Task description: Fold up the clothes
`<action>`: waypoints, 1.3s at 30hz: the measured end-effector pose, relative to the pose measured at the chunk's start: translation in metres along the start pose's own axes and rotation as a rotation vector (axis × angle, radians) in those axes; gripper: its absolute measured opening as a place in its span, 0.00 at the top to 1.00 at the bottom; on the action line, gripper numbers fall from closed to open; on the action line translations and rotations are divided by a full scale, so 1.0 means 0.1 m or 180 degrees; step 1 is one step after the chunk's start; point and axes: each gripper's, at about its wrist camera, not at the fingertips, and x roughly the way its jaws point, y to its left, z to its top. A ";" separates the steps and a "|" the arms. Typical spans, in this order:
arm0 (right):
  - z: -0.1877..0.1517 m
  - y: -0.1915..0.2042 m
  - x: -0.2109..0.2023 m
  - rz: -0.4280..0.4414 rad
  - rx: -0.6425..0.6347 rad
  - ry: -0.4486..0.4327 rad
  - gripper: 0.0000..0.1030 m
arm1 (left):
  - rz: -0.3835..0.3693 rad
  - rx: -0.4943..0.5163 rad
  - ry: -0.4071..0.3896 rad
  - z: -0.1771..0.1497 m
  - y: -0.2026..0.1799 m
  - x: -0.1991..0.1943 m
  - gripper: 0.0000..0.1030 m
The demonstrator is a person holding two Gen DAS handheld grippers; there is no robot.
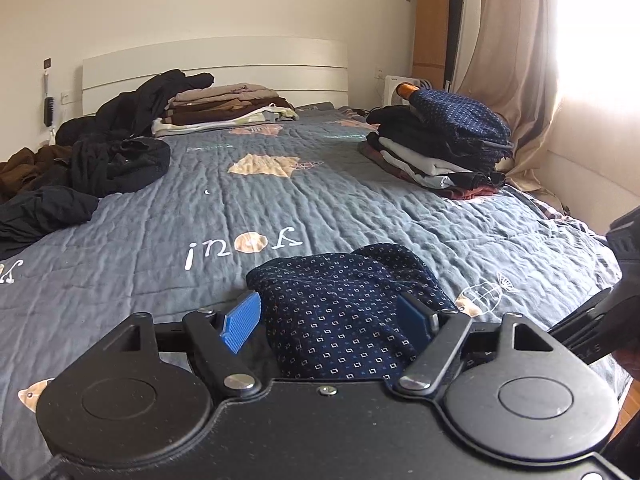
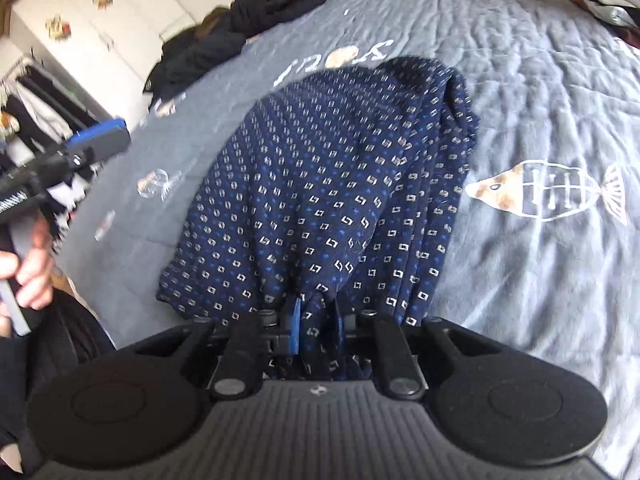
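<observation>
From the left wrist we look down a wide bed (image 1: 168,248) under a grey-blue quilted cover, puckered all over and printed with tan fish and white letters we read upside down as "youi". A white slatted headboard (image 1: 216,68) stands at the far end against a cream wall, with a beige curtain (image 1: 516,60) glowing at the right. Loose dark clothes (image 1: 116,160) sprawl at the left, a brown and beige folded stack (image 1: 228,110) sits by the headboard, and a second folded pile (image 1: 440,148) rises at the right. Our left gripper (image 1: 330,316) has its ribbed blue pads spread wide, the navy patterned garment (image 1: 340,304) bunched between them at the near edge. Over to the right wrist: the right gripper (image 2: 316,320) is pinched tight on a gathered fold of that garment (image 2: 320,168), a soft navy weave dotted with small white squares and blue specks, trailing up across the quilt. At the left, a hand (image 2: 32,264) grips the other tool, and white cabinet doors (image 2: 92,28) carry floral stickers.
</observation>
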 end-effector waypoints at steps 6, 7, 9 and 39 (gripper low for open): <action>-0.10 -0.09 -0.14 -0.0103 0.0068 0.0100 0.86 | 0.0021 -0.0012 0.0008 0.02 0.04 -0.01 0.29; -0.12 -0.11 -0.12 -0.0125 0.0106 0.0159 0.84 | 0.0030 -0.0011 0.0017 0.01 0.05 -0.01 0.28; -0.10 -0.16 -0.19 -0.0043 0.0211 0.0083 0.81 | 0.0048 -0.0005 0.0018 0.01 0.05 -0.01 0.28; 1.51 -0.69 0.65 0.0184 0.0428 -0.0479 0.16 | 0.0183 0.0003 0.0219 -0.08 0.20 0.22 0.25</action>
